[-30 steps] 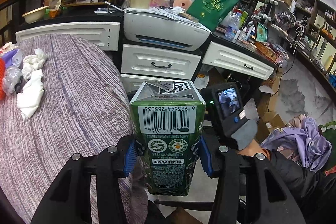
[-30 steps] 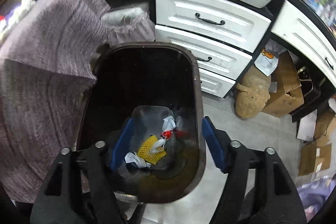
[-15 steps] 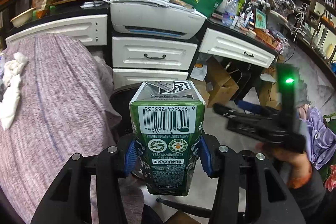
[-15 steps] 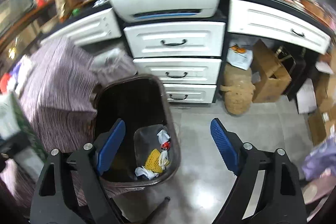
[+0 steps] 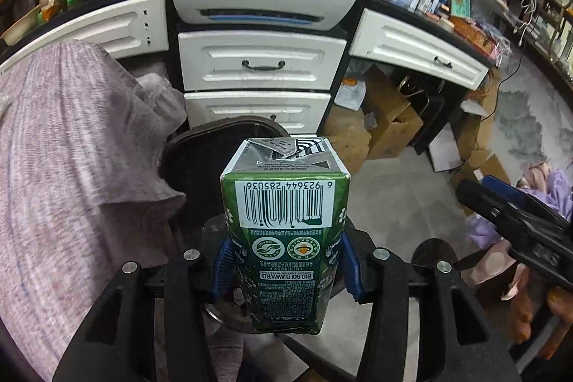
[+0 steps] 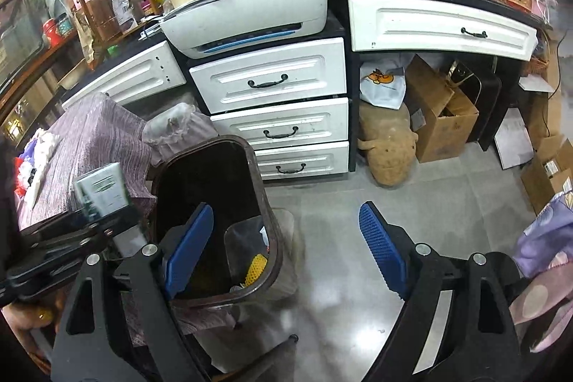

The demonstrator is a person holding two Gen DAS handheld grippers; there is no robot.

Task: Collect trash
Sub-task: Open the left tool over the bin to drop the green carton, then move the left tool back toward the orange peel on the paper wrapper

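Note:
My left gripper (image 5: 284, 260) is shut on a green drink carton (image 5: 284, 231) with a barcode, held just above and in front of the dark brown trash bin (image 5: 215, 145). In the right wrist view the carton (image 6: 102, 190) shows at the left, beside the bin (image 6: 272, 231), which holds a yellow net and white scraps. My right gripper (image 6: 286, 242) is open and empty, over the bin's right rim and the grey floor. It also shows at the right edge of the left wrist view (image 5: 515, 217).
A table with a purple striped cloth (image 5: 64, 167) lies left of the bin, with white tissues and wrappers (image 6: 32, 163) on it. White drawers (image 6: 279, 110) and a printer (image 6: 250, 13) stand behind. Cardboard boxes (image 6: 440, 117) and a plush toy (image 6: 386, 145) sit on the floor.
My left gripper has carried the carton off the table toward the bin. My right gripper has lifted and drawn back to the right from over the bin, still open.

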